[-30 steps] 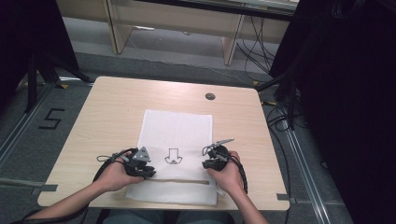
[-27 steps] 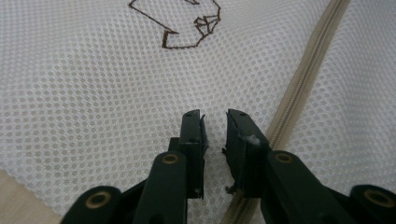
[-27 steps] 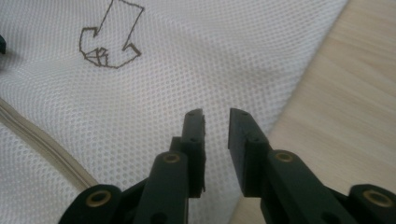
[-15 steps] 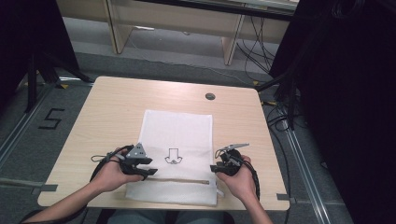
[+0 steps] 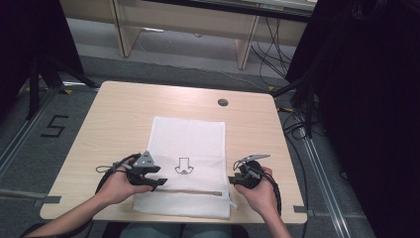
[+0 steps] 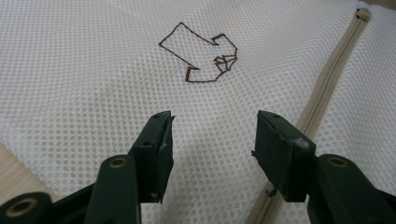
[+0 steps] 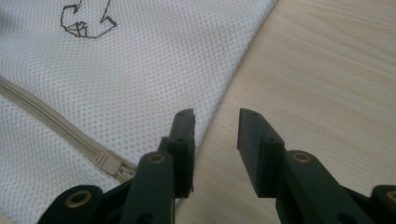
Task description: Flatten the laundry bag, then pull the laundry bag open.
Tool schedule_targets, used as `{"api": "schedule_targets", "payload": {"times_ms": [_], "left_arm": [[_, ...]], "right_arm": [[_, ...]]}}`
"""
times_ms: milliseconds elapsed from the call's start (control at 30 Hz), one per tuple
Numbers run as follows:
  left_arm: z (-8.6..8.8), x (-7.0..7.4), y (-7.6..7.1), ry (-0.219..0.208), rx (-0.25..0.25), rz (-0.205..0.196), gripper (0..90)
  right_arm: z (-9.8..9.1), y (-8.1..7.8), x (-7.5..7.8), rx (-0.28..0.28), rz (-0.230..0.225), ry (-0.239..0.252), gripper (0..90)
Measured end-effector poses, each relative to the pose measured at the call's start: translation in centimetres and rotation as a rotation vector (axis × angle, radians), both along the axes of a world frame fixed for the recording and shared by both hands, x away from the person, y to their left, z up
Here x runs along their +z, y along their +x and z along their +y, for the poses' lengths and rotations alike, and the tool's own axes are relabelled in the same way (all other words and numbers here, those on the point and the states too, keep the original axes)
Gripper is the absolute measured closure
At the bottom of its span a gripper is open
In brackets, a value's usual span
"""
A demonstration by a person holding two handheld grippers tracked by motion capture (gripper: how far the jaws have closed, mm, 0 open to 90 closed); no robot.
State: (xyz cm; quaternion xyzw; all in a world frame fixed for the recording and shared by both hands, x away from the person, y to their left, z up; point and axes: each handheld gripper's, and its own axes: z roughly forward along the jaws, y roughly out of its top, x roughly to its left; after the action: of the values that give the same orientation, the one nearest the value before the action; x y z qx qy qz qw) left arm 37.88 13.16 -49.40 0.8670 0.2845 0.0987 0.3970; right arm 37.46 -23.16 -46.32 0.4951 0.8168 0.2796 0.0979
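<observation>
A white mesh bag [image 5: 188, 141] lies flat on the wooden table [image 5: 124, 114], with a brown arrow mark [image 5: 183, 166] [image 6: 201, 53] [image 7: 86, 23] and a beige zipper [image 5: 193, 192] [image 6: 327, 88] [image 7: 46, 123] across its near end. My left gripper [image 5: 159, 179] [image 6: 212, 123] hovers over the bag's left near part, open. Its jaws have just been opening, with only mesh below them. My right gripper [image 5: 234, 180] [image 7: 215, 119] sits at the bag's right edge, open. Its jaws have just been closing a little, and nothing is between them. The zipper pull [image 7: 119, 171] lies just left of them.
A round cable hole [image 5: 223, 102] sits at the table's far right. Bare tabletop lies left and right of the bag. Beyond the table are wooden shelf legs [image 5: 245, 49] and loose cables on the floor. Dark screens stand at both sides.
Both pairs of jaws stand wider than a second ago. The right gripper has shifted right, from over the bag to its right edge. The left gripper has stayed put.
</observation>
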Motion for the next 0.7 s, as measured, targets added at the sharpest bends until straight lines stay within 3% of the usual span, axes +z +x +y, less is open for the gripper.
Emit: {"api": "schedule_targets", "payload": {"times_ms": [67, 133, 167, 200, 267, 300, 333, 400, 533, 600, 633, 667, 700], "left_arm": [[-0.16, -0.05, -0.04, -0.025, 0.015, 0.004, 46.2], [-0.07, 0.02, -0.06, -0.022, 0.017, 0.021, 47.0], [0.0, 0.04, -0.01, -0.017, 0.009, 0.01, 47.3], [0.02, 0.03, -0.02, -0.017, 0.009, 0.009, 47.6], [0.04, 0.08, -0.02, -0.021, 0.01, 0.006, 47.6], [0.04, 0.16, -0.01, -0.014, 0.018, -0.002, 47.6], [0.03, 0.16, 0.04, -0.02, 0.011, -0.001, 47.8], [-0.1, 0.09, 0.08, -0.029, 0.014, -0.001, 48.4], [-0.31, 0.08, 0.03, -0.022, 0.005, -0.008, 49.3], [-0.36, 0.15, -0.02, -0.024, -0.008, -0.019, 49.6], [-0.34, 0.21, -0.04, -0.015, -0.005, -0.022, 49.7], [-0.56, 0.12, -0.26, -0.048, 0.014, -0.007, 49.7], [-0.43, 0.19, -0.13, -0.026, -0.014, -0.022, 49.7]], "right_arm": [[-0.07, -0.09, 0.08, -0.001, -0.001, -0.004, 71.0], [-0.14, -0.11, 0.17, 0.002, -0.003, -0.007, 72.8], [-0.2, -0.13, 0.21, 0.008, -0.002, -0.009, 73.7], [-0.06, -0.19, 0.09, -0.011, -0.017, 0.015, 75.3], [-0.24, -0.24, 0.49, 0.024, 0.012, -0.02, 78.0], [-0.06, -0.37, 0.56, 0.004, 0.028, -0.015, 79.2], [-0.21, -0.29, 0.52, 0.038, 0.023, -0.026, 80.3], [-0.03, -0.41, 0.63, 0.027, 0.041, -0.015, 82.4], [-0.05, -0.41, 0.57, 0.057, 0.032, -0.02, 84.9], [0.07, -0.49, 0.61, 0.05, 0.065, -0.018, 86.6], [-0.01, -0.44, 0.48, 0.051, 0.054, -0.03, 87.4], [-0.03, -0.43, 0.47, 0.053, 0.061, -0.041, 88.1], [0.11, -0.55, 0.5, 0.039, 0.08, -0.019, 89.2]]}}
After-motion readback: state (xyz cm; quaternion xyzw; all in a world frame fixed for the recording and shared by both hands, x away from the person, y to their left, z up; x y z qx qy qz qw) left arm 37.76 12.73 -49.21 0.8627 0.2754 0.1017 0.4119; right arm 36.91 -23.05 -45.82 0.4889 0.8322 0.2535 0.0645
